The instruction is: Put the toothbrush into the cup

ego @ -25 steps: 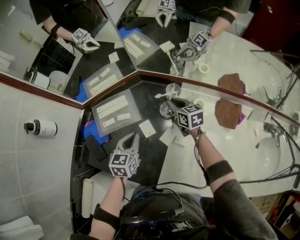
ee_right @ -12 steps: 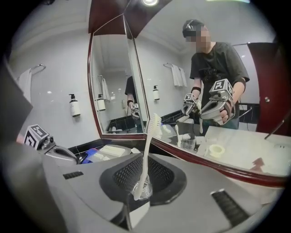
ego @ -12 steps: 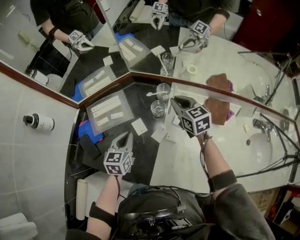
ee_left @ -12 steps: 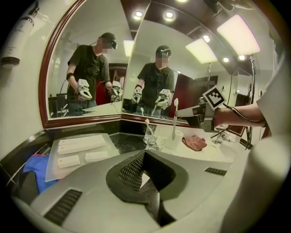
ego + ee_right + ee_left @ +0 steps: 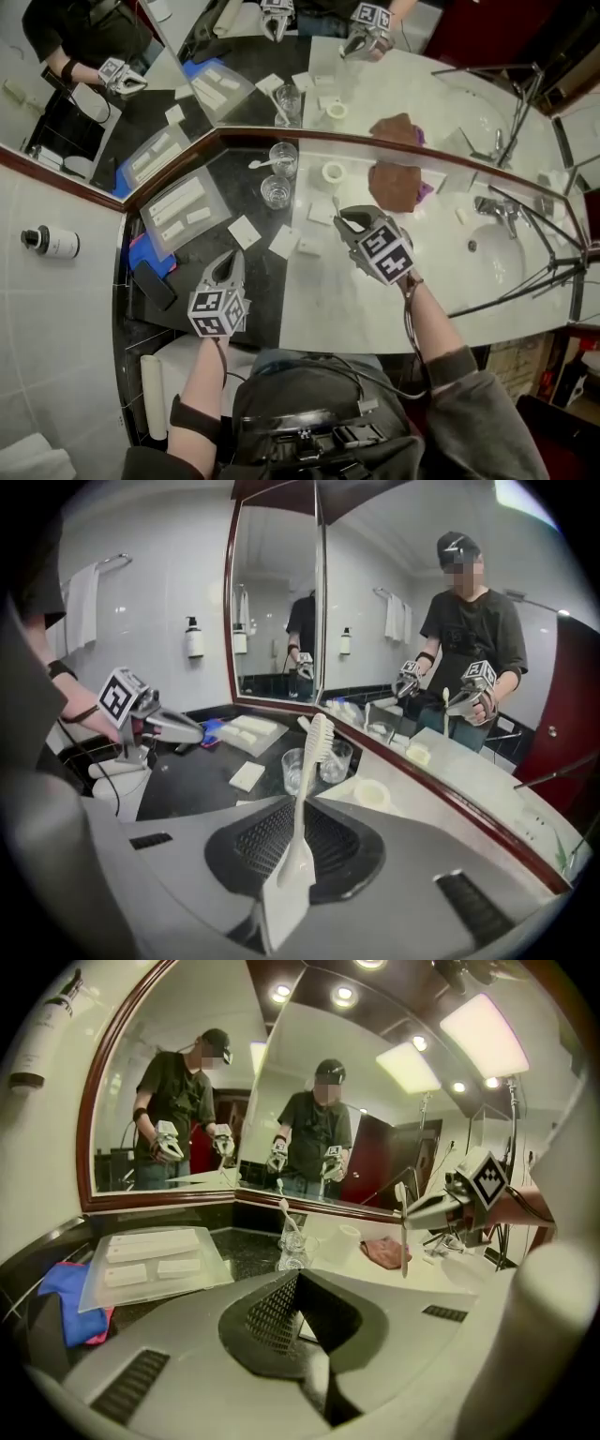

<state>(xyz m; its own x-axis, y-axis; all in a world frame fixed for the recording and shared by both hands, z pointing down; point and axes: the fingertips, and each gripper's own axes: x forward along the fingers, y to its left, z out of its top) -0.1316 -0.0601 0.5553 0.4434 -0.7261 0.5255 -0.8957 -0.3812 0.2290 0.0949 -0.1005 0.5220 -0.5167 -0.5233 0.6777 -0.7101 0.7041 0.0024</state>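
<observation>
The right gripper (image 5: 284, 885) had its jaws clamped on the broad handle end of the white toothbrush (image 5: 303, 794), bristles standing ahead of them short of the fragile-looking glass cup (image 5: 293, 769); it seemed light, stiff and slick, while the left gripper (image 5: 298, 1277) had its jaws clenched empty.

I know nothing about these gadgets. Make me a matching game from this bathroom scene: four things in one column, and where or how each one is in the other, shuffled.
Things:
1. toothbrush
2. left gripper
3. brown cloth
4. clear tray

Places or states:
A. shut, nothing between its jaws
B. lying on the pale counter near the sink
C. clamped in the right gripper
D. on the dark counter, holding white packets

Pairs: 1-C, 2-A, 3-B, 4-D
</observation>
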